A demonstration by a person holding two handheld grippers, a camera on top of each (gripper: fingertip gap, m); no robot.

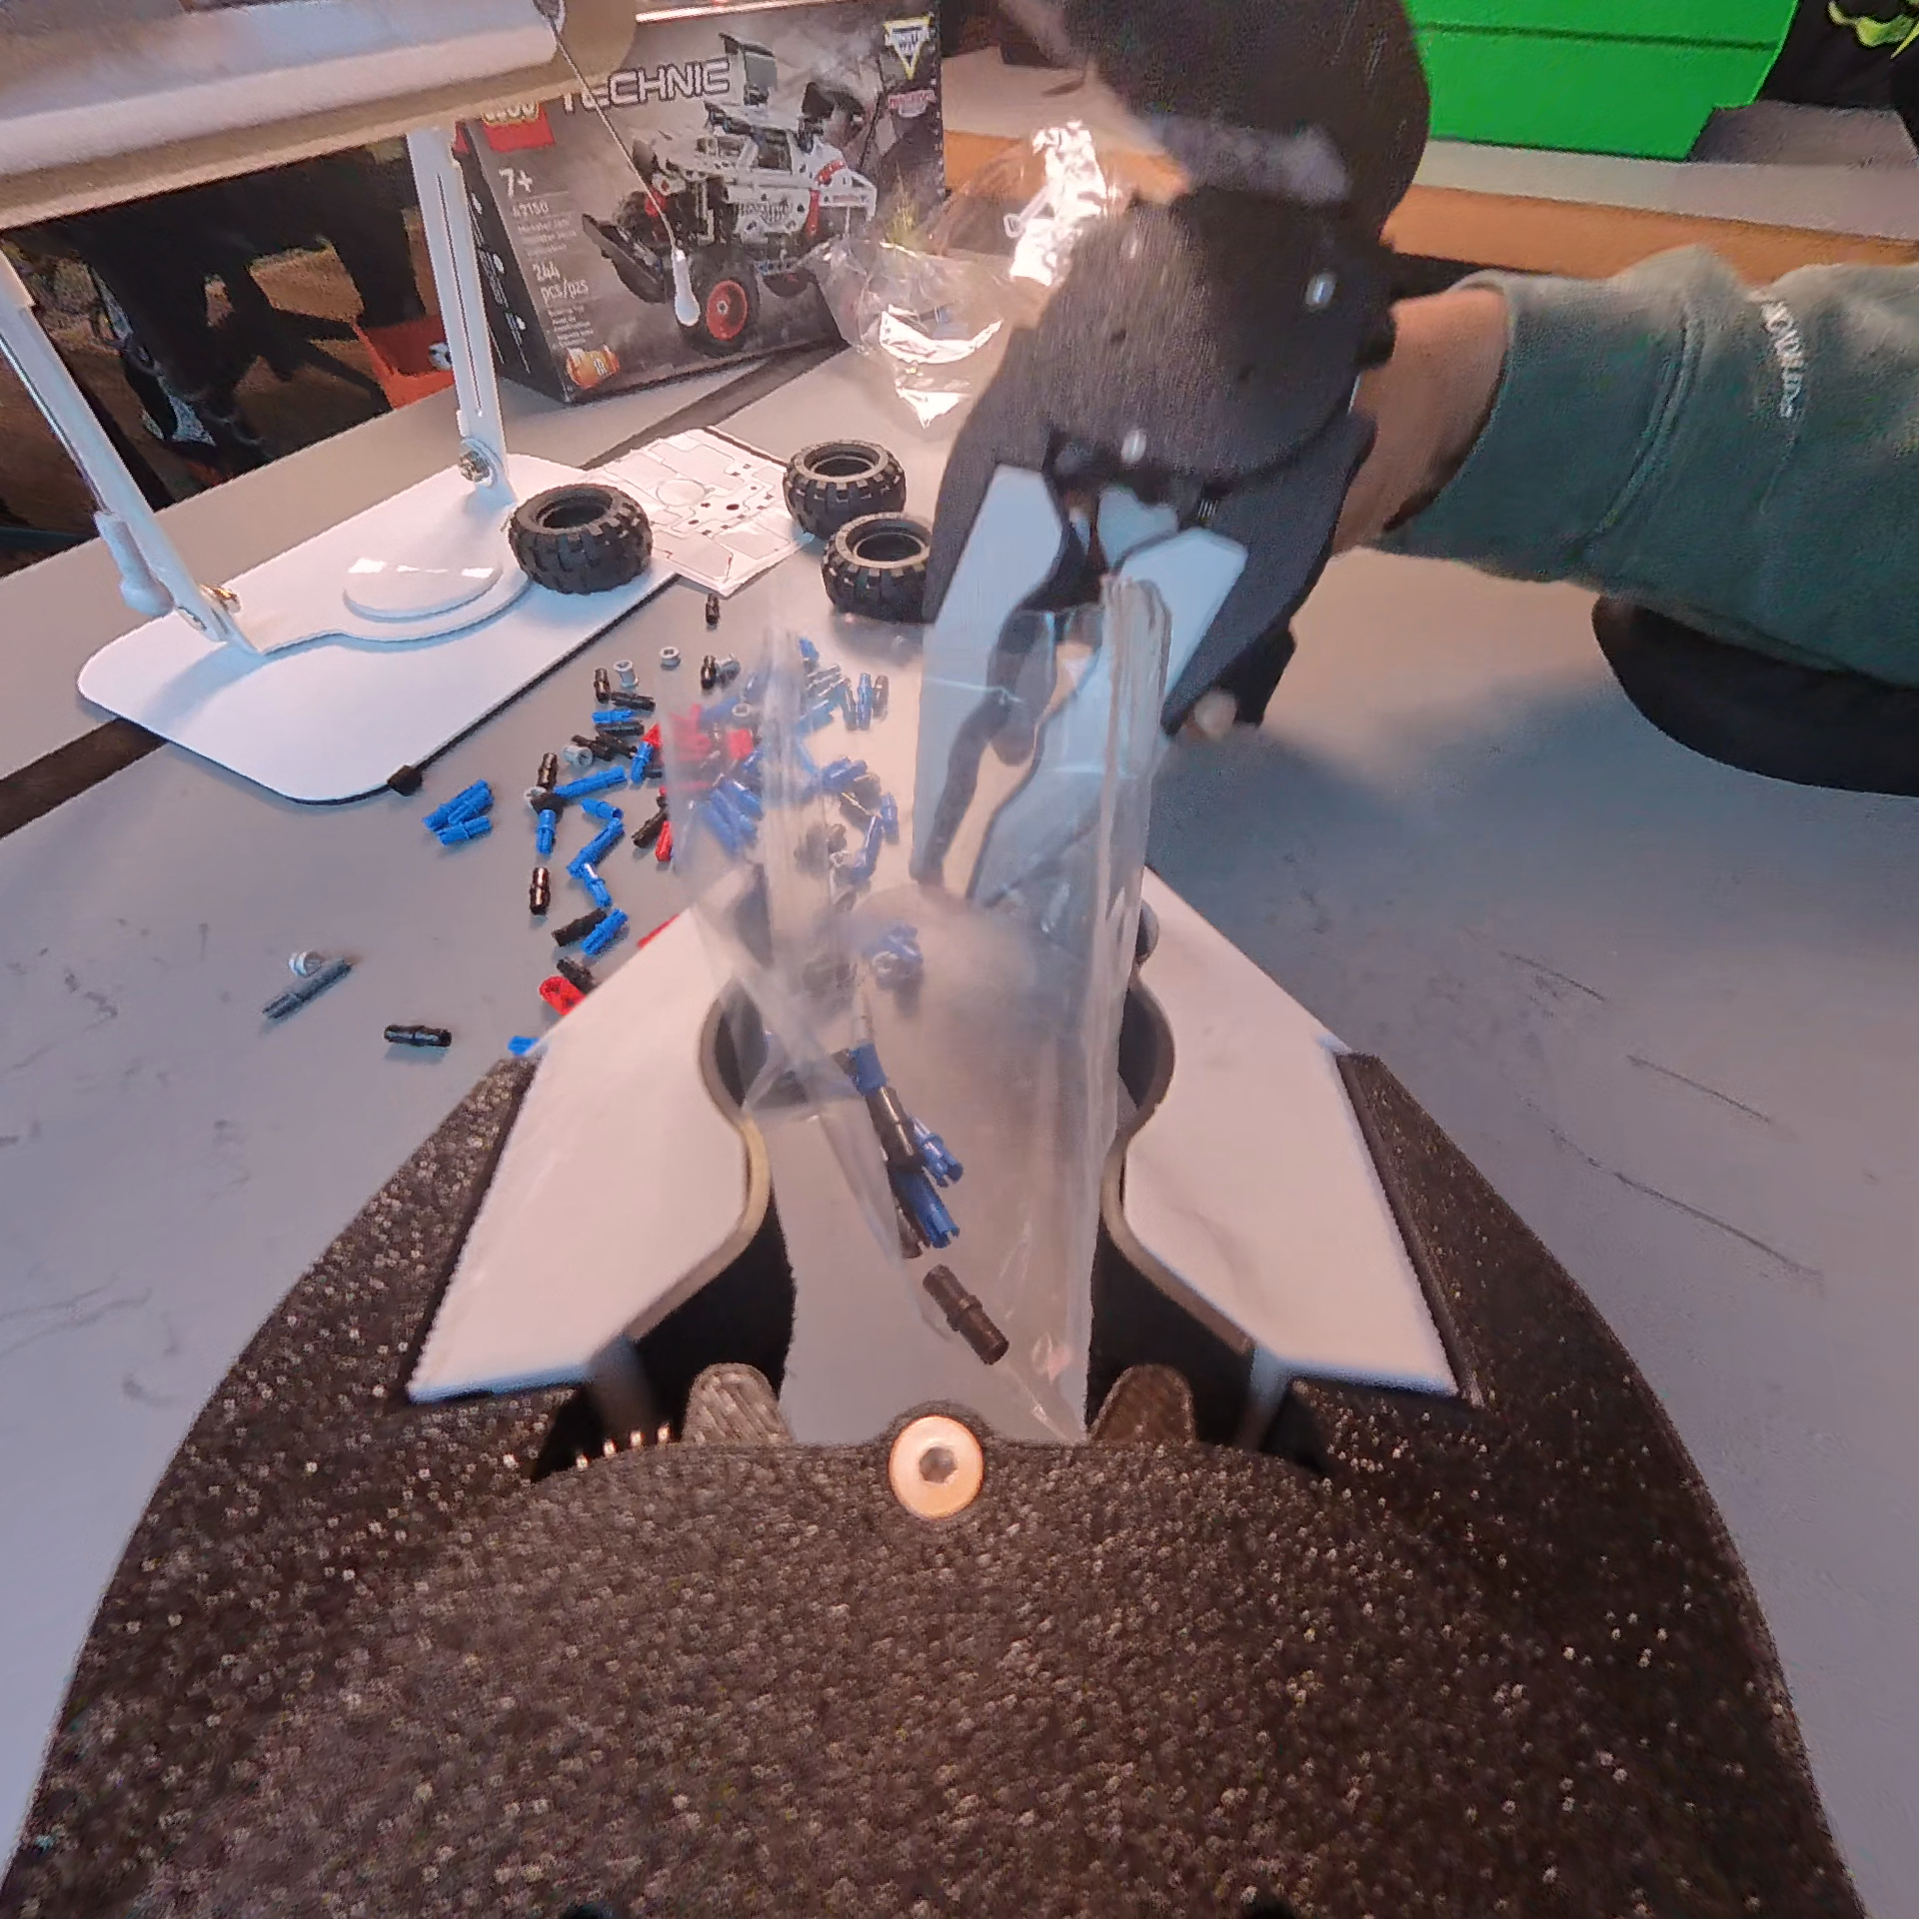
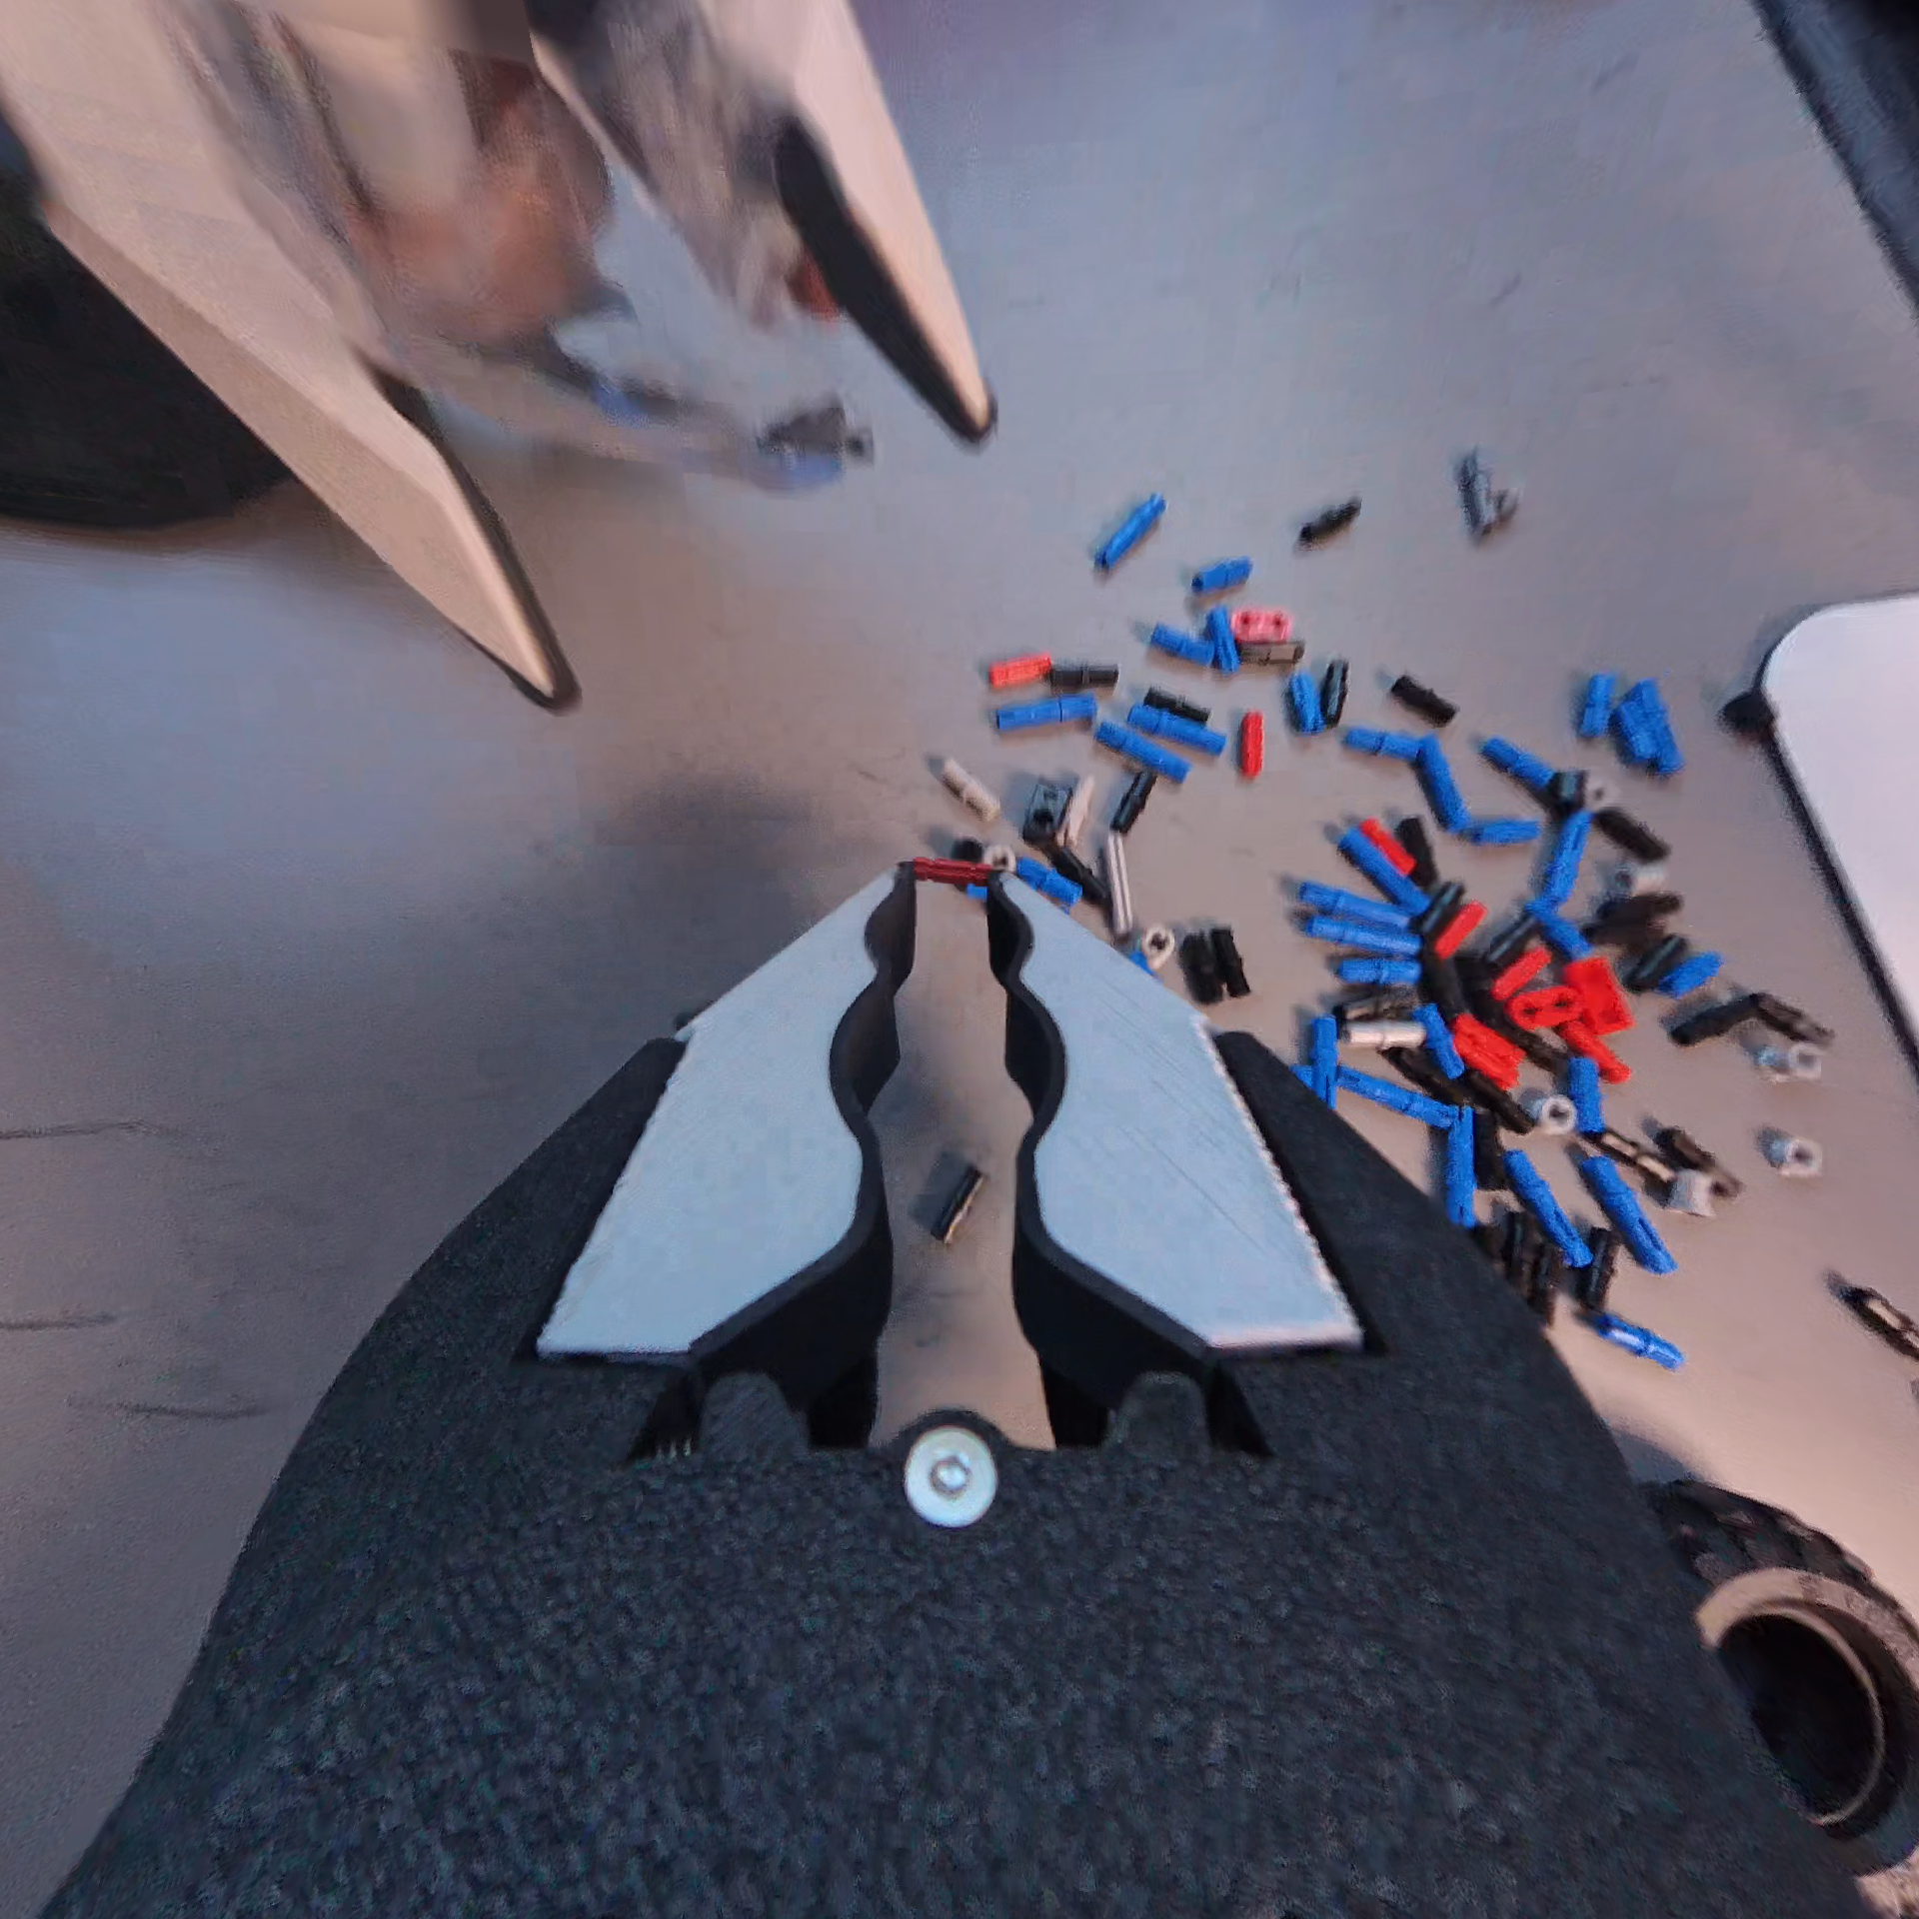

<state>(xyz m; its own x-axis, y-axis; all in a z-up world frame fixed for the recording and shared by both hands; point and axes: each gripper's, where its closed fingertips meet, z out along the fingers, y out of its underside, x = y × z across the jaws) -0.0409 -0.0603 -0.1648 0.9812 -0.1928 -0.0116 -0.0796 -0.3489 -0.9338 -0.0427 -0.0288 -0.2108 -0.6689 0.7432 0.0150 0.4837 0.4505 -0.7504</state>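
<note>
My left gripper [image 1: 924, 935] pinches a clear plastic bag [image 1: 966, 1038] between nearly closed fingers; a few blue and black pins sit inside. My right gripper [image 2: 950, 877] has a narrow gap, a small red pin [image 2: 950, 870] bridging its tips; whether it actually grips, I cannot tell. Loose pins [image 2: 1454, 935] scatter on the grey table [image 2: 312, 935], near tyres [image 1: 579, 538].
</note>
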